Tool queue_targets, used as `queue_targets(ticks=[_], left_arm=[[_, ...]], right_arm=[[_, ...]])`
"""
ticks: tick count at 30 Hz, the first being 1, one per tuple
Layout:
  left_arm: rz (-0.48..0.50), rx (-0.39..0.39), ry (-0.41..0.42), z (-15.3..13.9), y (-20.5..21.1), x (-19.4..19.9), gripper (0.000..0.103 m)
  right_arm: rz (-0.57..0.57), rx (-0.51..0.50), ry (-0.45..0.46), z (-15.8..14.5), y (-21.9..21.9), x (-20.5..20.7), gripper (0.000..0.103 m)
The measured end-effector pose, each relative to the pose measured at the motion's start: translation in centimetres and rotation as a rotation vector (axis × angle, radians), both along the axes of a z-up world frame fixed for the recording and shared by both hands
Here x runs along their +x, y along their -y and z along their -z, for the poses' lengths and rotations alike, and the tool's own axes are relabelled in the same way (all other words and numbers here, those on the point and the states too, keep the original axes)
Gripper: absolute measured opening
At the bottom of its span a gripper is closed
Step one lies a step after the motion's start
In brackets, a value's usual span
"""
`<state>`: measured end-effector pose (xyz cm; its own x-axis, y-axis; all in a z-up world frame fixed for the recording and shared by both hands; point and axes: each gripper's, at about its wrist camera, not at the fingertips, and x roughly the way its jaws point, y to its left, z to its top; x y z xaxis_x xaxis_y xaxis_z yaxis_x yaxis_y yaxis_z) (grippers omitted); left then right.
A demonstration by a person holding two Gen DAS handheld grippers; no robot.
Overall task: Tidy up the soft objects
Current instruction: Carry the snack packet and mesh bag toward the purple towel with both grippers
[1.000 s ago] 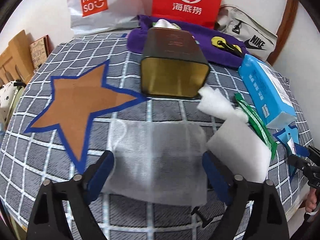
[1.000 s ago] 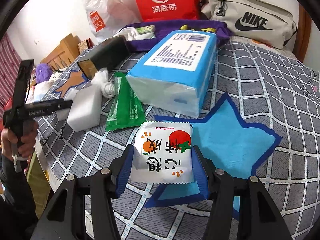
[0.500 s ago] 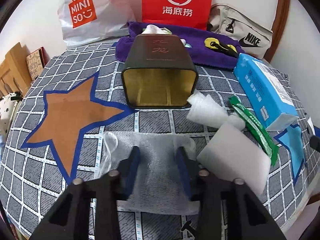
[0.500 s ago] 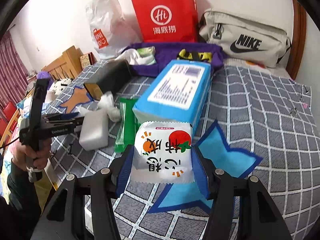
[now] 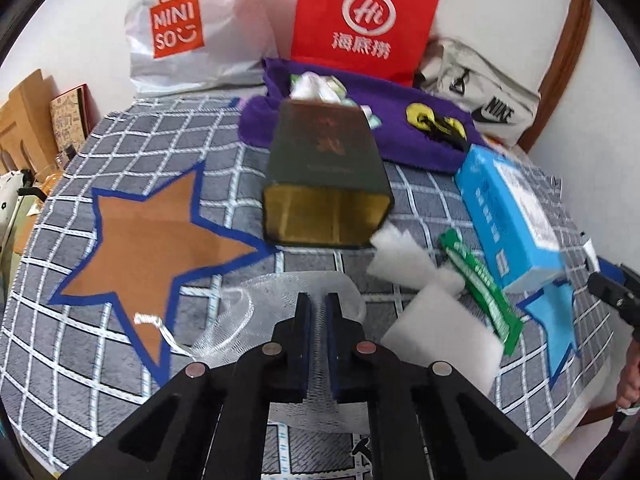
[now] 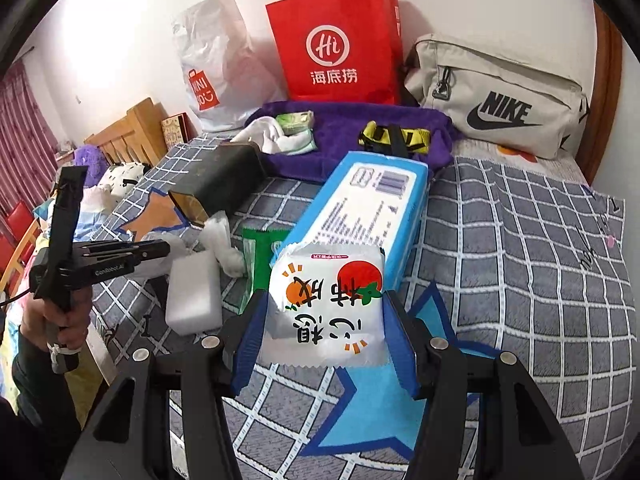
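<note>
My left gripper [image 5: 318, 300] is shut on a white mesh pouch [image 5: 276, 294] and pinches its middle just above the checked bedspread, beside the brown star patch [image 5: 148, 244]. My right gripper [image 6: 326, 312] is shut on a white snack packet [image 6: 326, 300] with a tomato print and holds it above the blue star patch [image 6: 372, 404]. A white foam block [image 5: 444, 334], a crumpled white wad [image 5: 396, 256], a green packet [image 5: 480, 292] and a blue tissue pack [image 5: 508, 216] lie to the right of the pouch.
A dark open box [image 5: 326, 184] lies on its side behind the pouch. A purple towel [image 5: 400, 128] with small items, a red paper bag [image 5: 360, 20], a white Miniso bag [image 5: 180, 28] and a beige Nike bag [image 6: 496, 96] line the back.
My left gripper has closed on the mesh pouch, which has bunched up and lifted. My right gripper has risen with the snack packet held in it.
</note>
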<state>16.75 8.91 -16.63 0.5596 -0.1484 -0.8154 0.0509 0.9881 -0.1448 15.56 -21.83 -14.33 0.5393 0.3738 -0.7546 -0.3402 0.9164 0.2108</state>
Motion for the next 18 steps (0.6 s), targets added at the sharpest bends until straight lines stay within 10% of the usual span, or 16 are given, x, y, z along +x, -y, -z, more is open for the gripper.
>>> queue_targets(ticks=[18], left_arm=[[-0.029,-0.014,0.107,-7.1,-0.6,2.2,0.007]], right_arm=[[0.015,0.017,0.026,-2.5,-0.6,4.8,0.056]])
